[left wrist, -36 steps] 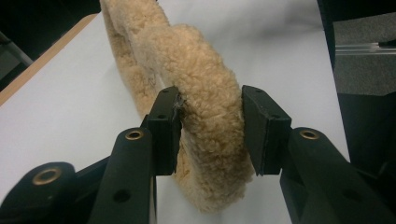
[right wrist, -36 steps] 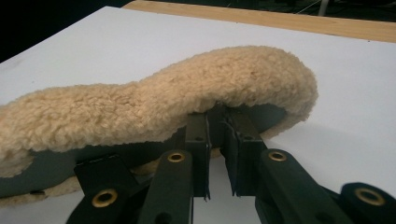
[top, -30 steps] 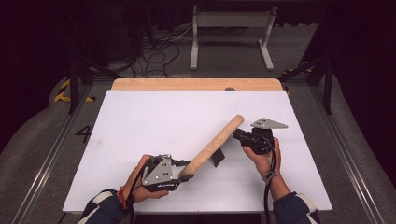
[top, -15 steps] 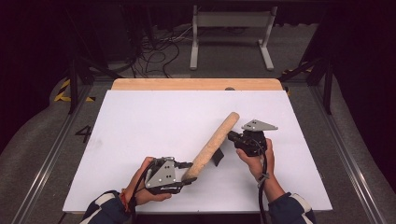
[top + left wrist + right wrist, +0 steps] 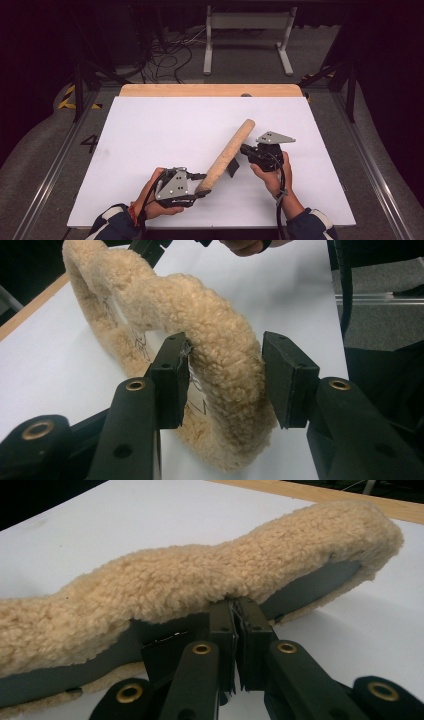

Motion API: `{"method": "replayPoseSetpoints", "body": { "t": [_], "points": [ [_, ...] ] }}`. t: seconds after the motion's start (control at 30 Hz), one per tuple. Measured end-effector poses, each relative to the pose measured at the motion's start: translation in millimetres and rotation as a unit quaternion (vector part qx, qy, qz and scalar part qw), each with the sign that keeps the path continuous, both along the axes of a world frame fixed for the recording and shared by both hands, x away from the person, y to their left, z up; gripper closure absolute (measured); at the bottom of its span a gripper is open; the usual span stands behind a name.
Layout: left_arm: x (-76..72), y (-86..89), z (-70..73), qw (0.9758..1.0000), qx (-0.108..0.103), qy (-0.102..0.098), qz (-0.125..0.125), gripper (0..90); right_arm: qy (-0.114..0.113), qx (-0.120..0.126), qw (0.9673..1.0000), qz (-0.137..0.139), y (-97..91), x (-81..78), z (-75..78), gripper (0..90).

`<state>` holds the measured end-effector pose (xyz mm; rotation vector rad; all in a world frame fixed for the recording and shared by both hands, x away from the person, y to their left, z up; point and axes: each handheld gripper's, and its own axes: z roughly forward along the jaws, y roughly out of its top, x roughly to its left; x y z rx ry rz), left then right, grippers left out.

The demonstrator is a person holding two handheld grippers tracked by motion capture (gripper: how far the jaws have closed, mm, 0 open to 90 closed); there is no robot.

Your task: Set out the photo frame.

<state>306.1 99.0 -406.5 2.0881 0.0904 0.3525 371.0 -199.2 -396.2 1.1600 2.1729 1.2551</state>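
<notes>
Our white surface (image 5: 150,135) sits in a dark room, cables (image 5: 167,47) behind. Left gripper (image 5: 225,382) fingers clamp the fleece cover (image 5: 227,155); right gripper (image 5: 235,630) fingers pinch its grey lining. A "4" (image 5: 91,144) marks the floor.

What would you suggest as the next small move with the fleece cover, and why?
Probably draw the right gripper gently away to spread the opening. It is shut on the grey inner edge of the fleece cover, while the left gripper clamps the cover's near end, so it seems anchored on the white table.
</notes>
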Motion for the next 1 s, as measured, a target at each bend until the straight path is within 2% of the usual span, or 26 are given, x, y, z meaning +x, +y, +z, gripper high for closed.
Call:
{"method": "replayPoseSetpoints", "body": {
  "t": [0.2,0.3,0.77,1.0],
  "points": [
    [-0.8,-1.8,-0.1,1.0,0.0,-0.002,-0.001,55.5,0.003,0.006,1.0,0.002,0.3,2.8,-0.7,87.1],
    [-1.5,-3.7,0.3,1.0,0.0,0.0,-0.001,55.2,-0.002,-0.001,1.0,0.003,1.6,4.2,-0.6,86.8],
    [-3.8,-10.1,0.6,1.0,-0.003,-0.001,0.0,54.3,-0.003,-0.001,1.0,0.008,0.5,8.6,-0.7,85.0],
    [-7.3,-20.4,2.5,0.9999,0.0,-0.008,-0.008,54.7,-0.005,-0.005,1.0,0.005,3.7,12.9,-0.8,83.1]
  ]
}}
